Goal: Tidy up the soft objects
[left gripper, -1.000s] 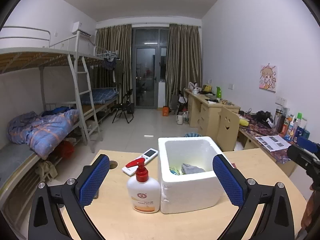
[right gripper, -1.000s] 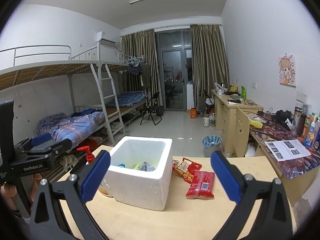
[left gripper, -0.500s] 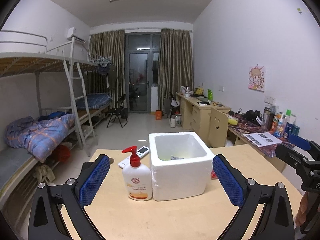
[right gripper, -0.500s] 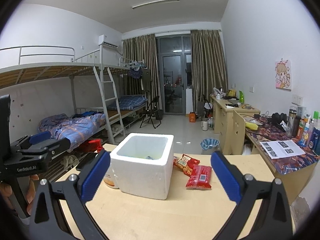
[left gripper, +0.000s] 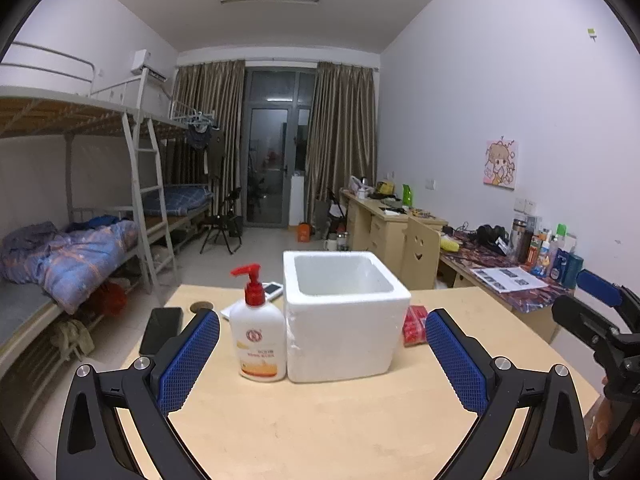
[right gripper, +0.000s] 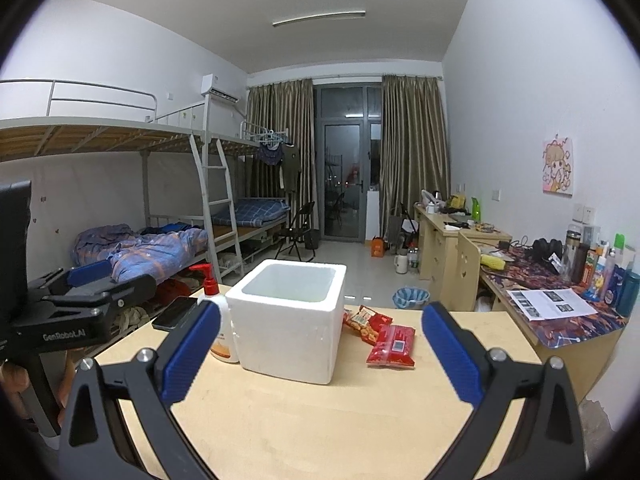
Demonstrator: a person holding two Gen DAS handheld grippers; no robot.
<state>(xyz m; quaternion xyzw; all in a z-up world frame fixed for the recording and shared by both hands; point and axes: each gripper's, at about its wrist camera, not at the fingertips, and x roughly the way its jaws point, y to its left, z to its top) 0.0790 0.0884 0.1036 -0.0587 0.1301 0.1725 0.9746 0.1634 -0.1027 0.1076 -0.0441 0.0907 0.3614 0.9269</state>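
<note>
The left tool [left gripper: 322, 360] hangs above the near edge of the light wooden table [left gripper: 320, 432], its blue-padded fingers spread wide and holding nothing. The right tool [right gripper: 320, 356] is likewise spread and empty.

A white square foam box [left gripper: 344, 320] stands open-topped in the middle of the table; from these low views its contents cannot be seen. A white pump bottle with a red dispenser head [left gripper: 258, 332] stands touching the box's left wall. Two red snack packets [right gripper: 380, 338] lie flat on the table just right of the box, overlapping each other. A black phone [left gripper: 160, 330] lies near the table's left edge, well apart from the box.
</note>
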